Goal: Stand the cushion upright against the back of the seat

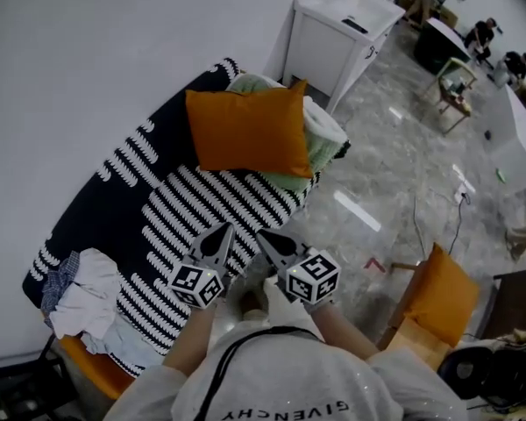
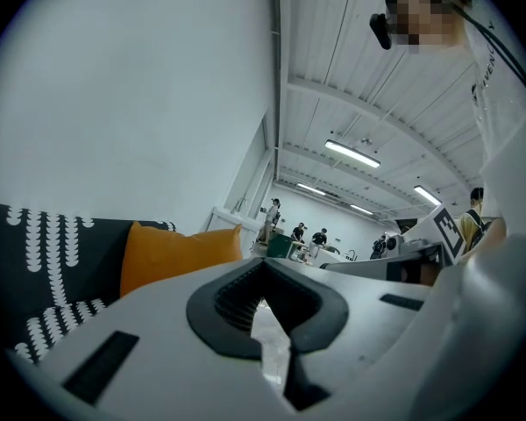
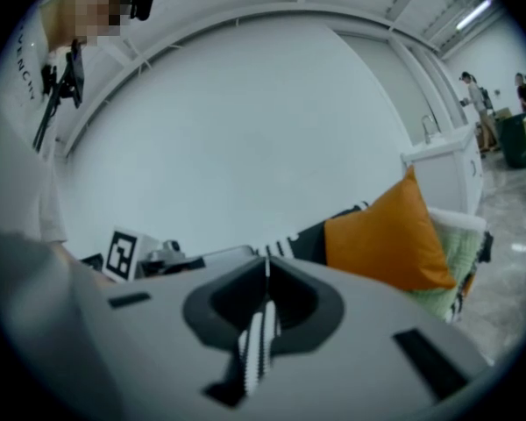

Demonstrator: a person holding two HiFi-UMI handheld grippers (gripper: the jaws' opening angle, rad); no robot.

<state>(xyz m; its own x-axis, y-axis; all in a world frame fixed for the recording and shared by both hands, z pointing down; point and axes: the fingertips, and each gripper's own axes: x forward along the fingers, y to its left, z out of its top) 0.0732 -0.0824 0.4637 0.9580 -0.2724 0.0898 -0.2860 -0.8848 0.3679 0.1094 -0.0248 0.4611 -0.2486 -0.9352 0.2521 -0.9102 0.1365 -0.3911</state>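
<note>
Seat (image 1: 123, 196) along a white wall (image 1: 79, 51), seen from the head view, draped in a black-and-white striped cover (image 1: 180, 209). The orange cushion (image 1: 248, 130) sits at the far end of the seat, tilted and propped on folded green and white bedding (image 1: 323, 139), well apart from both grippers. A heap of light clothes (image 1: 83, 292) lies at the near end. The left gripper (image 1: 223, 230) and the right gripper (image 1: 265, 235) hover side by side over the near part of the cover, each clenched with nothing in it. A white cabinet (image 1: 337, 33) stands beyond the seat on the marbled floor (image 1: 394, 174), and a second orange cushion (image 1: 443, 296) rests on a chair at lower right. In the left gripper view, the left gripper (image 2: 265, 268) has its jaws together and empty; the cushion (image 2: 180, 248) shows ahead at left, behind it the dark cover (image 2: 44, 261), and the marker cube (image 2: 444, 226) of the other gripper appears at right. People (image 2: 298, 235) stand far off in the hall. In the right gripper view, the right gripper (image 3: 266, 266) likewise has its jaws pressed together on nothing; the cushion (image 3: 386, 235) stands on edge at right, leaning on the green bedding (image 3: 451, 274), with the cabinet (image 3: 443, 174) behind it.
</note>
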